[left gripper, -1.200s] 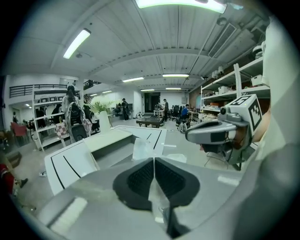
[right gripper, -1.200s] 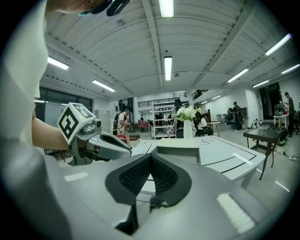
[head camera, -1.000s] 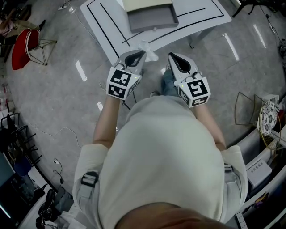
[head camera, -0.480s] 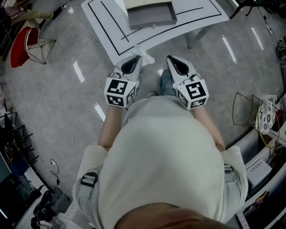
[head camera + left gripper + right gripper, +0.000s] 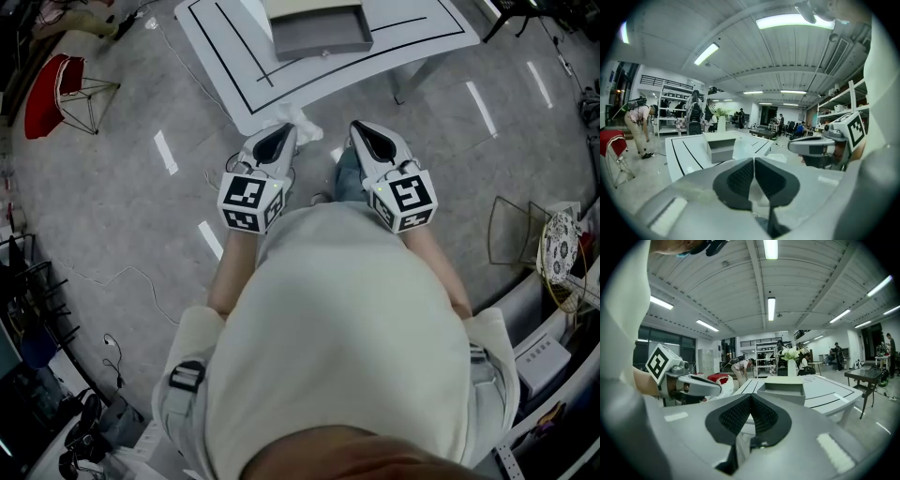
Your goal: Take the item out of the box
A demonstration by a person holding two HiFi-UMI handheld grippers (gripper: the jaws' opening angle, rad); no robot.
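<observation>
— Where's the item (image 5: 304,121)?
— Out of the grey box (image 5: 320,37), pinched in your left gripper's (image 5: 287,129) clenched jaws at the desk's (image 5: 412,28) near edge. Your right gripper's (image 5: 360,127) jaws are clenched, empty. Open floor (image 5: 122,216) either side.

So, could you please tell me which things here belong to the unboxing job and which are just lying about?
Job:
- grey box on the white table
- white crumpled item in the left gripper's shut jaws
- right gripper, shut and empty

Lying about:
- red chair
- vase of flowers
- black side table
</observation>
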